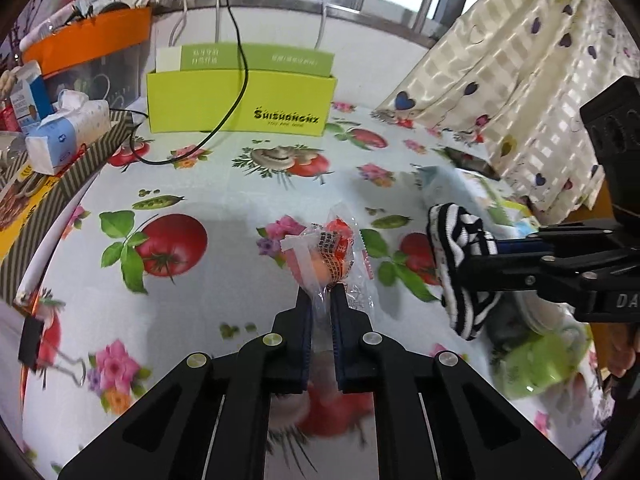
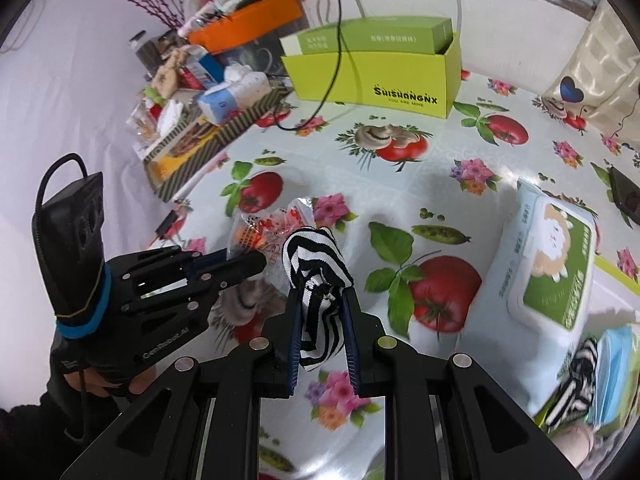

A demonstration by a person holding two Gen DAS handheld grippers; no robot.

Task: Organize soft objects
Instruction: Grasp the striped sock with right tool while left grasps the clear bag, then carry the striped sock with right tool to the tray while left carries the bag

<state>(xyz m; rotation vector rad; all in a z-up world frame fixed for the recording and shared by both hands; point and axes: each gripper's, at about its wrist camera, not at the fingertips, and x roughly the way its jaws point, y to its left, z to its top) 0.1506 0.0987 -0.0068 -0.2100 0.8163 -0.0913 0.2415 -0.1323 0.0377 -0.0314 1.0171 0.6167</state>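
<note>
My left gripper [image 1: 321, 294] is shut on the tail of a clear snack packet [image 1: 326, 248] with orange and red contents, held a little above the flowered tablecloth [image 1: 200, 184]. To its right, my right gripper [image 1: 480, 256] pinches a black-and-white striped sock [image 1: 456, 240]. In the right wrist view the right gripper [image 2: 322, 300] is shut on that striped sock [image 2: 316, 256], whose folded end bulges above the fingertips. The left gripper [image 2: 256, 262] reaches in from the left with the snack packet [image 2: 276, 220] just behind the sock.
A lime-green open box [image 2: 372, 80] stands at the back, with a black cable [image 1: 236, 92] draped over it. A striped tray [image 2: 200, 140] of clutter lies left. A wet-wipes pack [image 2: 548, 272], a second striped sock [image 2: 576, 384] and a phone [image 2: 624, 196] lie right. A binder clip [image 1: 40, 344] is near left.
</note>
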